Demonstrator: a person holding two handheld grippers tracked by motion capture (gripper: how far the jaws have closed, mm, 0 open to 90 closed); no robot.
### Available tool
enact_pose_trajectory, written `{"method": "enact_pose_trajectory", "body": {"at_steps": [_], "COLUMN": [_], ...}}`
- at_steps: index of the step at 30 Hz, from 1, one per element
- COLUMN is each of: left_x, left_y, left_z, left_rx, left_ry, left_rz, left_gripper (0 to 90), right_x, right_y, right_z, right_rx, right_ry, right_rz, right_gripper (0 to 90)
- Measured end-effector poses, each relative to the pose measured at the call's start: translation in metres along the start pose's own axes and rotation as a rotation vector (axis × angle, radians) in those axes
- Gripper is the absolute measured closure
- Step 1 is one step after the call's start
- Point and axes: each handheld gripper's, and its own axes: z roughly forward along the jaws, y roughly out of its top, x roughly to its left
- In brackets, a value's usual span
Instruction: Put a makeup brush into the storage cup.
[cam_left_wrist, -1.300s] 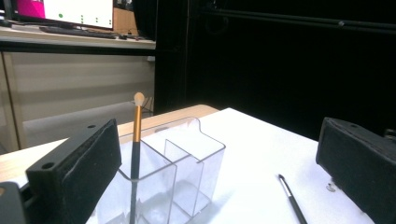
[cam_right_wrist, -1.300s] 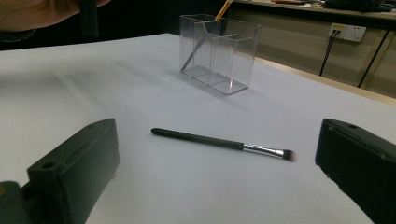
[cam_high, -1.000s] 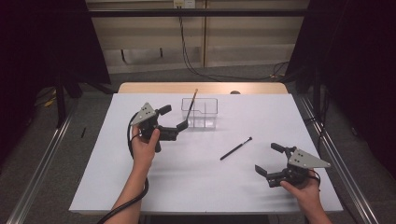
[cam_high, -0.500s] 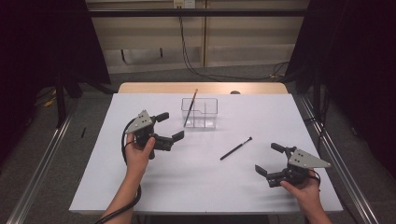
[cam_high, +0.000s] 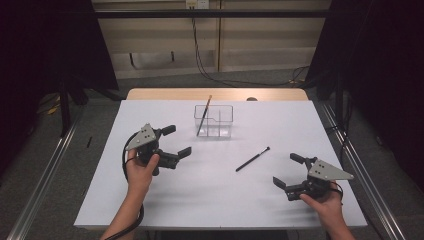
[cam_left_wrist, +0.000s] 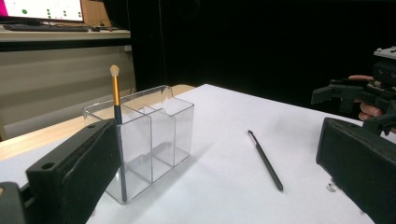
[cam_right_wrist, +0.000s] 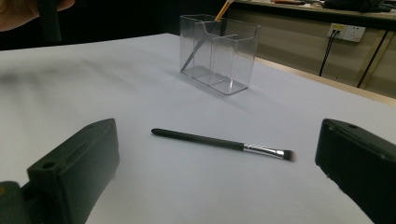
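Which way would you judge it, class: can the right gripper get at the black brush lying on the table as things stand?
Probably yes. The right gripper is open, and the black brush lies flat on bare white table straight ahead between its jaws. The clear organizer stands well beyond it.

Both grippers (cam_high: 172, 141) (cam_high: 288, 170) have black blocky fingers, grey triangular plates, black cables.

organiser (cam_high: 214, 121): clear glossy plastic | brush (cam_right_wrist: 223, 142): matt black, metal ferrule
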Motion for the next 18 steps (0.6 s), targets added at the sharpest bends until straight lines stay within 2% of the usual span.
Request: {"method": "enact_pose_trajectory", "body": {"at_steps": [18], "left_x": [-0.003], "left_y": [-0.007], "left_z": [-0.024], "left_rx": [0.024], "left_ry": [0.005], "left_rz": [0.009], "left_gripper": [0.0], "right_x": [-0.001], "right_y": [0.000], "right_z": [-0.001], "right_rx": [-0.006], "right_ry": [-0.002], "right_rz": [0.014], "right_gripper": [0.0]}}
